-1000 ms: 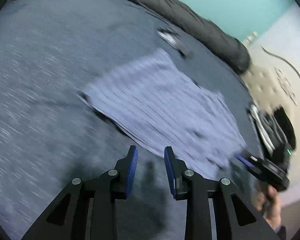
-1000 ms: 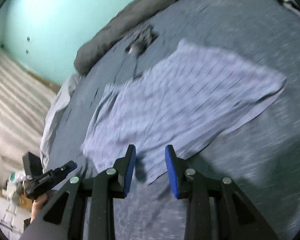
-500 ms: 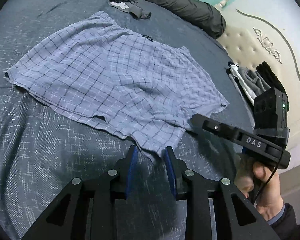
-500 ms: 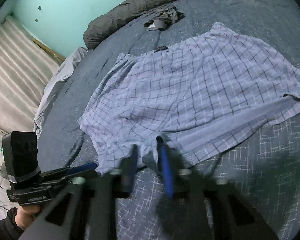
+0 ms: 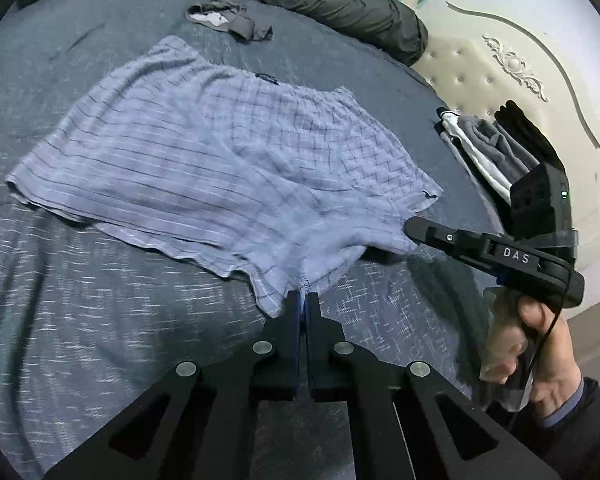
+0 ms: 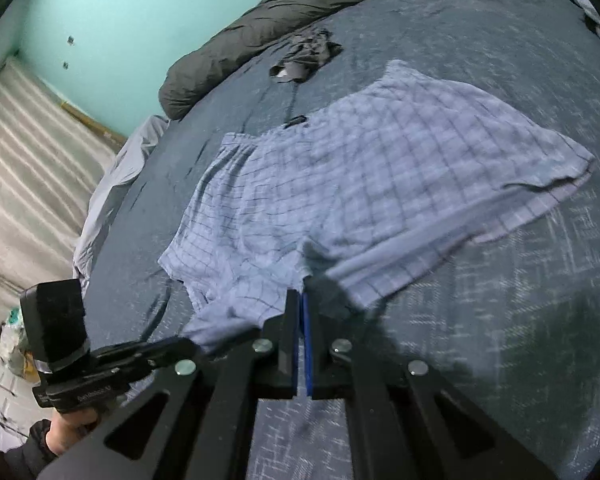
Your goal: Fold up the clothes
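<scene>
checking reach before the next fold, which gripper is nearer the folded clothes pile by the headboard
Right. The right gripper sits just below the folded pile; the left gripper is farther away, at the shorts' hem.

Bed [image 5: 100, 360], dark blue flecked cover: checked shorts [image 5: 220, 168] spread flat, crumpled dark garment [image 5: 232, 24] beyond, folded clothes [image 5: 484, 148] at headboard

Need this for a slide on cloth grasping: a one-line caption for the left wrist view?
Left gripper shut on the shorts' near hem on the bed.
</scene>
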A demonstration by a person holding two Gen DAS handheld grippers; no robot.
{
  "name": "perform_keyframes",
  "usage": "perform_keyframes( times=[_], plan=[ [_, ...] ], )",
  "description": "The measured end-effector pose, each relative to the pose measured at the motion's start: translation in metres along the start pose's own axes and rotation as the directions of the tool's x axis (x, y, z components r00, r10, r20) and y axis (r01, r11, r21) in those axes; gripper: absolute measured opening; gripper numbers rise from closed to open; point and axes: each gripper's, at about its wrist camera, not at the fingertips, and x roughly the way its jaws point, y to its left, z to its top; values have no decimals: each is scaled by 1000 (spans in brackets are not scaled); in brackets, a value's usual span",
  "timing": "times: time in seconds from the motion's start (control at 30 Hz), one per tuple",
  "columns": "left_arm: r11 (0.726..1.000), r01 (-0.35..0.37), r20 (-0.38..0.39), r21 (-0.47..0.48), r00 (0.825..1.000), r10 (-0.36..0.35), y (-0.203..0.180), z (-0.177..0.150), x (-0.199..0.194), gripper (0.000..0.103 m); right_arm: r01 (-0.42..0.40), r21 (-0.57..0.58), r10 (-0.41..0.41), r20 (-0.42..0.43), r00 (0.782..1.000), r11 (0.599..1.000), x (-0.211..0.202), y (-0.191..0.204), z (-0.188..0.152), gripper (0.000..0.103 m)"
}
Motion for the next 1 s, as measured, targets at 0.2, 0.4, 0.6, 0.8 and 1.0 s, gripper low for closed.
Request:
perform_keyframes(
  times=[0.2, 0.4, 0.6, 0.8, 1.0],
  plan=[
    [996, -67, -39, 53, 997, 69, 0, -6, 6, 2, -9, 15, 9, -34, 999, 1000, 6, -4, -3, 1],
    [991, -105, -67, 86, 992, 111, -1, -8, 15, 2, -2, 36, 4, -54, 999, 999, 11, -8, -3, 1],
    [997, -76, -37, 6, 996, 76, 13, 5, -4, 13, -44, 61, 51, -107, 993, 997, 18, -12, -3, 3],
    [989, -98, 61, -108, 993, 105, 51, 22, -34, 30, -60, 129, 66, -41, 997, 990, -5, -27, 11, 9],
    [984, -107, 123, -141, 985, 125, 65, 38, -34, 30, -99, 254, 50, 190, 981, 962, -47, -69, 37, 32]
  ],
)
